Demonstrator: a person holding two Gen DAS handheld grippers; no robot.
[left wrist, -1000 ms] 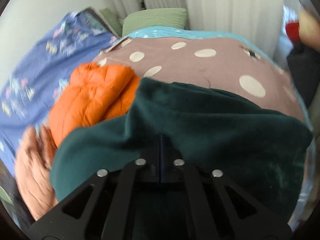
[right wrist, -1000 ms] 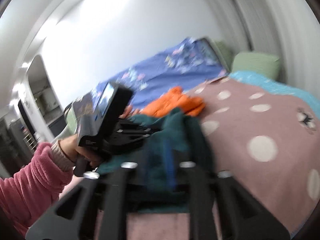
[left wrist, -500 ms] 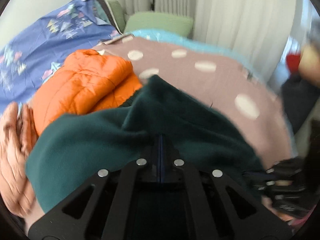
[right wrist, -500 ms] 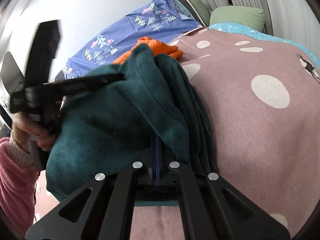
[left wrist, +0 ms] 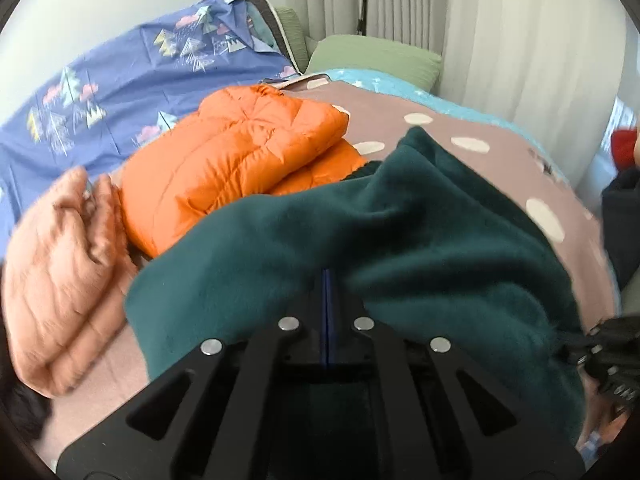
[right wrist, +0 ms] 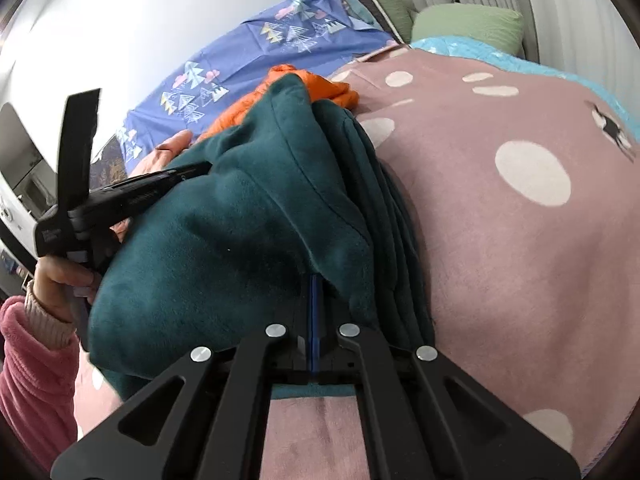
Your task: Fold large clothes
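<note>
both claws, left (left wrist: 326, 312) and right (right wrist: 313, 312), were clenched on the green fleece (left wrist: 400, 232) bunched over the dotted blanket (right wrist: 520, 240); its thick, loose layers could have slipped and spoiled the fold.

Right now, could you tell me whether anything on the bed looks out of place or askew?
Nothing stands out. Both grippers pinch the dark green garment, bunched mid-fold on the spotted blanket; the orange jacket and peach jacket lie folded beside it.

green garment (left wrist: 420, 232): matt plush fleece | orange jacket (left wrist: 240, 152): quilted, slight sheen | blanket (right wrist: 520, 248): soft matt cloth
</note>
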